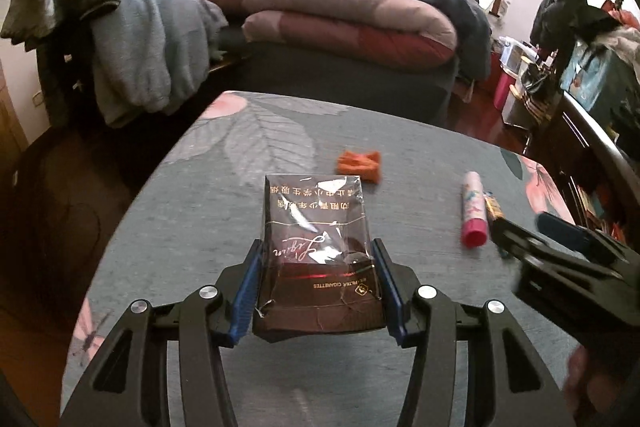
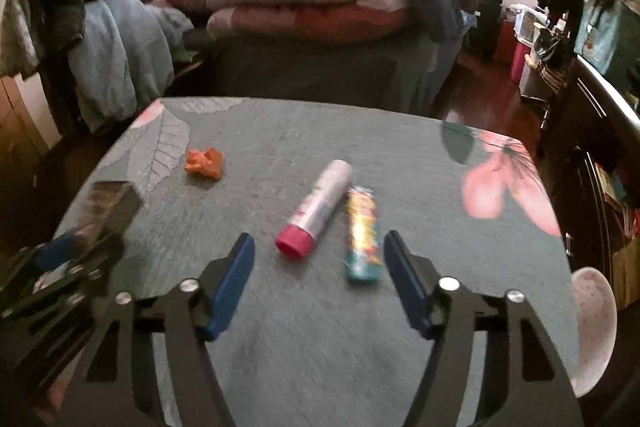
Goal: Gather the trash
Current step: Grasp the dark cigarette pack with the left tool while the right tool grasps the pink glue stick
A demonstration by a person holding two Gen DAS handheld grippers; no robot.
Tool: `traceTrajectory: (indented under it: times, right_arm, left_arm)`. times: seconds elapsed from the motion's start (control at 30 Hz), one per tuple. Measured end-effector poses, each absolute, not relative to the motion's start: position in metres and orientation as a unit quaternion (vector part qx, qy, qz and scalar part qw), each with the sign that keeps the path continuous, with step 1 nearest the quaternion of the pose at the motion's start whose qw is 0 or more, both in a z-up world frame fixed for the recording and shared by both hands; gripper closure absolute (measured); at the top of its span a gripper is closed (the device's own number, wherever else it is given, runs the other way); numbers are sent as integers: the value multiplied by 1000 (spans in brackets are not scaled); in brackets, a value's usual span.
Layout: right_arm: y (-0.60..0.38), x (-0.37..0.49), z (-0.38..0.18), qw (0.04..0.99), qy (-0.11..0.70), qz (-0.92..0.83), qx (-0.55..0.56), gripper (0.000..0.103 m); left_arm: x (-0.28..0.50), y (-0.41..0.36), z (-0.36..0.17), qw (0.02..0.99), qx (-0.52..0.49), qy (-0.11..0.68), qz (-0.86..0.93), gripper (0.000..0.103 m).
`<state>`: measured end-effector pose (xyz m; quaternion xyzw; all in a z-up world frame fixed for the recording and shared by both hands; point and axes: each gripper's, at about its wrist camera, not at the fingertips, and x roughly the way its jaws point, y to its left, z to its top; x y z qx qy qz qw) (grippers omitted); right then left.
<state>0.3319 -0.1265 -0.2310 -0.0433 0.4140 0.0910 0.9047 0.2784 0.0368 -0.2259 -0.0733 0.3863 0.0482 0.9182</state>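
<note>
The left gripper [image 1: 318, 287] is clamped on a dark cigarette pack [image 1: 316, 247], its blue pads pressed against the pack's two long sides; judging by the shadow under it, the pack is lifted a little off the grey leaf-patterned table [image 1: 200, 207]. That is one piece of trash in hand.

The rest is untouched. Taking the pink-capped glue stick [image 2: 314, 209] as the landmark: a colourful lighter [image 2: 361, 235] lies just beside it on the right, nearly touching at the far end, and a crumpled orange wrapper [image 2: 205, 163] sits well apart to the left and farther back. The right gripper [image 2: 318, 283] hovers on the near side of the stick and lighter with its jaws apart and nothing between them; both items lie just ahead of its fingertips.

No bin or bag shows in either view, so nothing appears to be deposited yet. The task looks to be in its early part, with three items still on the table.
</note>
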Motion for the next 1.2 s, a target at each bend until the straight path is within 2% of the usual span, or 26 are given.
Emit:
traceTrajectory:
  times: [0.13, 0.3, 0.37, 0.43, 0.53, 1.2]
  right_arm:
    - [-113, 359, -248, 892, 444, 77, -33, 47]
    - [-105, 371, -257, 889, 452, 65, -24, 50]
    - [-103, 372, -262, 887, 457, 62, -24, 62]
    - [-101, 372, -261, 889, 452, 64, -25, 66]
    - [-102, 370, -260, 887, 456, 71, -24, 80]
    - [-194, 270, -229, 894, 435, 94, 59, 79]
  left_arm:
    - [275, 50, -226, 920, -78, 380, 53, 50]
    - [272, 59, -228, 920, -89, 379, 46, 50]
    - [271, 61, -230, 918, -93, 382, 44, 50]
    - [271, 62, -230, 918, -94, 383, 43, 50]
    - [269, 62, -229, 918, -91, 382, 44, 50]
    - [244, -1, -201, 926, -56, 373, 17, 50]
